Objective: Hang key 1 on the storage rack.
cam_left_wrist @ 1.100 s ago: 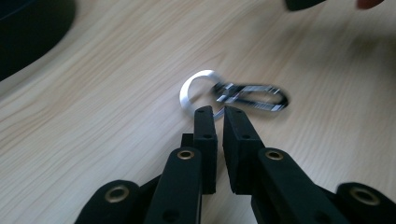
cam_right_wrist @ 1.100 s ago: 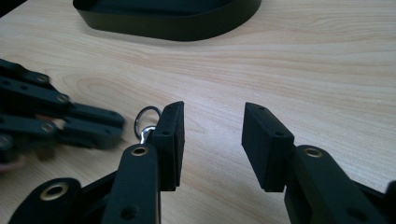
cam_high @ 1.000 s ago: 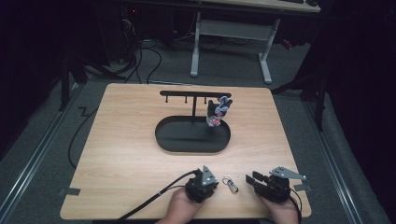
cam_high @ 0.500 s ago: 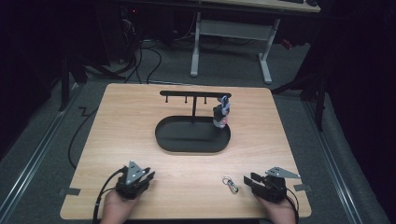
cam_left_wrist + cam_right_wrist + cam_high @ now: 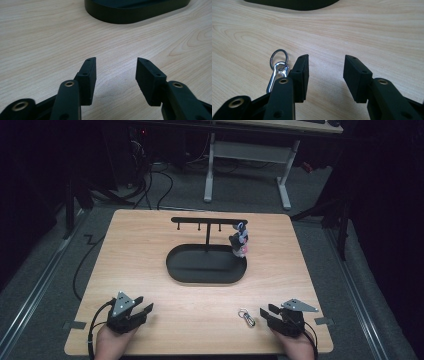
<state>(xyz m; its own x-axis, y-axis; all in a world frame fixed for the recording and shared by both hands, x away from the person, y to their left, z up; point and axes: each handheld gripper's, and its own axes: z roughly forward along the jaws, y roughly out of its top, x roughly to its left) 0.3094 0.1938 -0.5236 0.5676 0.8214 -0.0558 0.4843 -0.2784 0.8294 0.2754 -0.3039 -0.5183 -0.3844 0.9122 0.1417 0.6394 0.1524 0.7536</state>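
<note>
Both grippers were held low over the near edge of the wooden surface [image 5: 150, 250]. Nearest the right gripper [image 5: 267, 314], a silver key ring [image 5: 246, 317] with a clip was seen lying flat on the surface, just beside the outer face of one jaw and not between the jaws. That gripper's jaws were spread, with bare wood between them. The left gripper [image 5: 144, 310], well apart at the other near corner, had just been opened, nothing being between its jaws. Farther off, a black oval tray [image 5: 206, 270] with a hook rack [image 5: 209, 221] was seen, from which a small bunch of charms [image 5: 239, 240] was hung.
</note>
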